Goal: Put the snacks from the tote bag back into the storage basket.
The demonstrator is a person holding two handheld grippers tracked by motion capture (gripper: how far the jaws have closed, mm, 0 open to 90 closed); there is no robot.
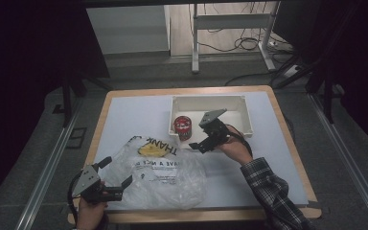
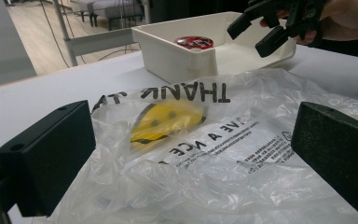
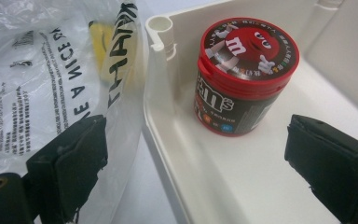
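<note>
While both my forearms reach in from the near edge, the white-topped table (image 1: 139, 112) with its wood trim carries everything, so I note it first. Next in size is the clear plastic bag (image 1: 160, 172), crumpled flat on the near left part of the tabletop, printed with black "THANK" lettering and a yellow smiley face (image 2: 165, 122); its print reads upside down from my side. Beyond the bag, toward the far right of the table, sits the white plastic bin (image 1: 242, 115), rectangular and open-topped, its near left corner just beside the bag's far edge. My right gripper (image 1: 202, 145) hovers over the bin's near rim, tipped toward the table, held in my right hand (image 1: 234, 146) with a plaid sleeve (image 1: 273, 191) behind it. In the right gripper view its two black jaws stand wide apart with nothing between the pads: one hangs over the bag outside the bin wall, the other over the bin floor. My left gripper (image 1: 119, 176) rests at the bag's near left corner, and its jaws are likewise spread wide; in the left gripper view the bag's plastic lies between and below them, but the pads do not press on it. Smallest is the M&M's canister (image 3: 242, 77), red-lidded with a dark body, standing upright on the bin floor in the near left corner, close to the wall, ahead of my right gripper's jaws and apart from both pads.
</note>
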